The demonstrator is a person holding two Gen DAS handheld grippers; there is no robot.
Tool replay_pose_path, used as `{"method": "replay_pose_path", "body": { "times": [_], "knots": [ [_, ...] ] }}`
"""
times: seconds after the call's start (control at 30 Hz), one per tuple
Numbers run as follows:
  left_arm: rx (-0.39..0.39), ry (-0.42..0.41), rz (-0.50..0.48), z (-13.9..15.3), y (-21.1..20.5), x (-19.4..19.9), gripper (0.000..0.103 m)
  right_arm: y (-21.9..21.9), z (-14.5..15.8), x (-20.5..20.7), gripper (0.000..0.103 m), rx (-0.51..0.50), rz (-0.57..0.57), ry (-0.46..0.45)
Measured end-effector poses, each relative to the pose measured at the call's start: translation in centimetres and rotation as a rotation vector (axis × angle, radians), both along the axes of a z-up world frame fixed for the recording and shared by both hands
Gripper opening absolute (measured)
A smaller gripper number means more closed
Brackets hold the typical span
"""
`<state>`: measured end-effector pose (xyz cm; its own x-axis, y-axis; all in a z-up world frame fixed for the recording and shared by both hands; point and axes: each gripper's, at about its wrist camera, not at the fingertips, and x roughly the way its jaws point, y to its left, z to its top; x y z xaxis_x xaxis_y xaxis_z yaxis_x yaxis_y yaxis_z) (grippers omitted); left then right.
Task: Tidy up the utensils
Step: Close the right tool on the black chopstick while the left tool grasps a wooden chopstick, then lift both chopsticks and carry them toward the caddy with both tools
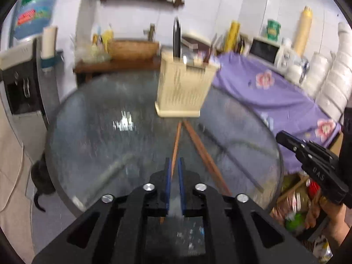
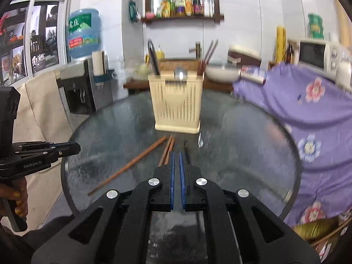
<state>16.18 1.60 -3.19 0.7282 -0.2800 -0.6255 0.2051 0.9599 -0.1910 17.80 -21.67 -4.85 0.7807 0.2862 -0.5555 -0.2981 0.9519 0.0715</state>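
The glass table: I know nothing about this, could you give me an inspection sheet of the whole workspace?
Surface: round glass table, reflective.
Job's things: cream utensil holder upright, part-filled; three brown chopsticks loose on the glass.
Clutter: one thin dark stick, unclear.
Grippers: left gripper slightly open above one of them; right gripper shut, empty.
Cables: white cord on beige cover, off table.
Surroundings: water dispenser, microwave, purple flowered cloth.

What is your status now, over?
Left gripper slightly open, right gripper shut, both empty. Chopsticks lie loose on glass table before cream holder. Nothing blocks the holder.
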Motion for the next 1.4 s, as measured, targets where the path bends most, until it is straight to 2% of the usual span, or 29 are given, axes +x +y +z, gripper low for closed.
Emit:
{"method": "replay_pose_path", "body": {
  "times": [0.07, 0.1, 0.17, 0.3, 0.7, 0.83, 0.87, 0.93, 1.03, 1.1, 1.23, 1.4],
  "knots": [
    [0.027, 0.019, -0.014, -1.1, -0.2, -0.2, 0.040, -0.5, -2.1, 0.6, 0.008, 0.004, -0.011, 0.082],
    [0.047, 0.022, -0.024, -1.6, -0.3, -0.3, 0.043, -0.8, -3.0, 0.6, 0.011, 0.008, -0.018, 0.107],
    [0.094, 0.030, -0.039, -2.6, -0.5, -0.6, 0.043, -1.5, -4.9, 0.8, 0.017, 0.001, -0.044, 0.161],
    [0.124, 0.070, -0.055, -4.2, 0.0, -0.8, 0.044, -2.1, -7.2, 0.7, 0.018, -0.027, -0.054, 0.212],
    [0.113, 0.109, -0.044, -6.7, 0.0, -0.2, 0.044, -1.0, -8.6, 1.0, 0.018, -0.106, -0.041, 0.200],
    [0.094, 0.141, -0.053, -7.8, -0.3, 0.4, 0.040, -0.9, -8.6, 0.7, 0.018, -0.107, -0.045, 0.190],
    [0.100, 0.127, -0.053, -7.9, -0.4, 0.2, 0.040, -0.8, -8.6, 0.6, 0.018, -0.112, -0.046, 0.186],
    [0.159, 0.100, -0.055, -8.2, -1.0, 0.0, 0.039, -0.8, -8.7, 0.5, 0.018, -0.117, -0.046, 0.180],
    [0.191, 0.081, -0.066, -8.4, -1.5, -0.4, 0.037, -0.8, -8.7, 0.3, 0.016, -0.115, -0.046, 0.172],
    [0.218, 0.065, -0.070, -8.5, -1.6, -0.8, 0.034, -0.7, -8.7, 0.0, 0.012, -0.116, -0.044, 0.164],
    [0.215, 0.055, -0.064, -8.4, -1.3, -0.8, 0.025, -0.4, -8.9, -0.5, 0.006, -0.121, -0.041, 0.136],
    [0.217, 0.039, -0.065, -8.4, -1.3, -1.0, 0.014, -0.4, -9.0, -0.7, 0.006, -0.112, -0.049, 0.126]
  ]
}}
